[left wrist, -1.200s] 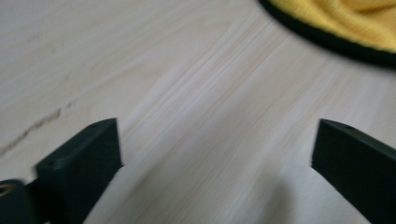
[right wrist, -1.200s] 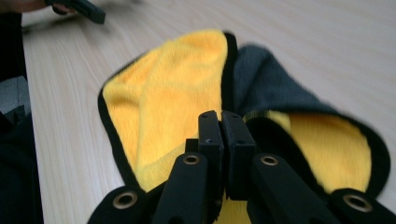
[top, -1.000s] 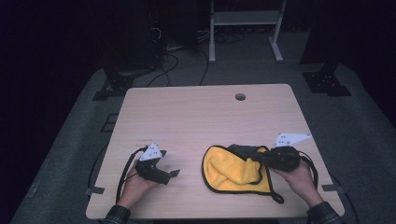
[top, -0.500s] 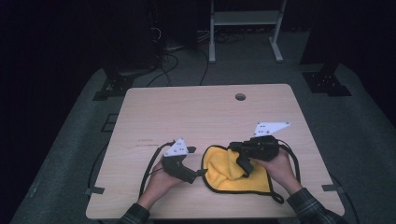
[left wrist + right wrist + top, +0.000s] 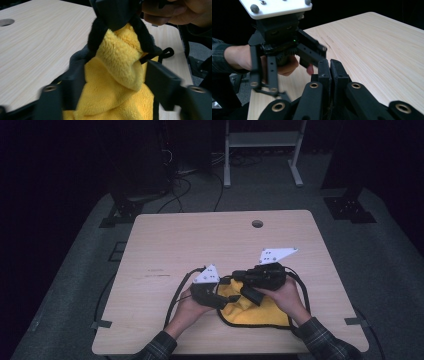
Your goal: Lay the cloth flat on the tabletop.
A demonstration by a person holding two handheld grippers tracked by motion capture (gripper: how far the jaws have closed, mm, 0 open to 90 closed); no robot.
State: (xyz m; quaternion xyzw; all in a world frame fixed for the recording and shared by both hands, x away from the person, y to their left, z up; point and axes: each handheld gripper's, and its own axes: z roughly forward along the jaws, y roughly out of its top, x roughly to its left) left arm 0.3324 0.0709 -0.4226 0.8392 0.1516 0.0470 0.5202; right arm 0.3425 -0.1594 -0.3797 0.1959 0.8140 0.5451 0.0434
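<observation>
A yellow cloth with a black hem lies near the front edge of the wooden table. My right gripper is shut on a fold of the hem and holds it up off the table. In the left gripper view that pinch shows at the top, with the right gripper above the raised yellow fold. My left gripper has come in from the left, and its jaws have just been closing. They stand on either side of the fold, not pressed on it. In the right gripper view its own jaws are closed flat together.
A round hole sits in the table's far side. Black cables trail from both grippers over the table's front. Beyond the table are a white rack's legs and loose cables on the dark floor.
Both hands moved toward the table's middle. The right gripper pulled the cloth's edge leftward and up, bunching it. The left gripper came right to the cloth, and its jaws narrowed around the fold.
</observation>
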